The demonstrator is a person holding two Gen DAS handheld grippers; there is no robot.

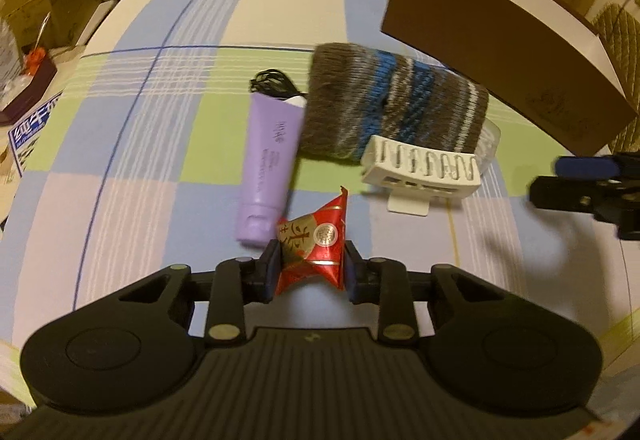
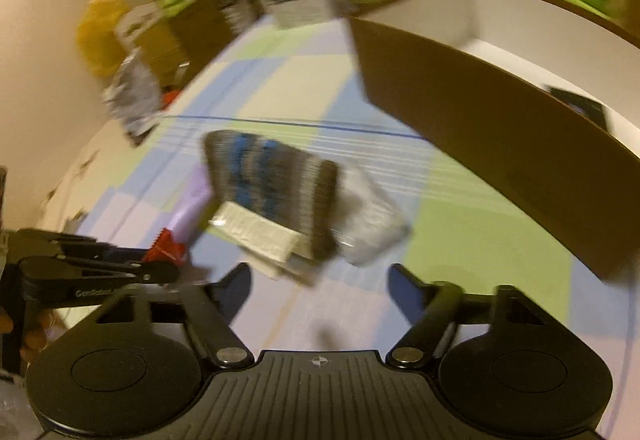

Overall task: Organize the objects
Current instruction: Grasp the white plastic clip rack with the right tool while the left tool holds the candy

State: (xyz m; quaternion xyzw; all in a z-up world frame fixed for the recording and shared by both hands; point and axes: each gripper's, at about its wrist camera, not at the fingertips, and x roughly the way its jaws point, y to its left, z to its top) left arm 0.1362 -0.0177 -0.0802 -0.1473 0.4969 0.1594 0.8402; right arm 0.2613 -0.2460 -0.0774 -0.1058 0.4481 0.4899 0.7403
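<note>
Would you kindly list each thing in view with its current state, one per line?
left gripper: shut on the red packet.
red packet: held off the cloth.
right gripper: open, holding nothing.
purple tube: lying flat.
knitted pouch: lying on the table.
white rack: resting against the pouch.
brown box: open-topped.

A red foil packet (image 1: 311, 246) sat nearest. Beyond it lay a purple tube (image 1: 269, 164), a striped knit piece (image 1: 394, 110) and a white slotted holder (image 1: 421, 168).
</note>
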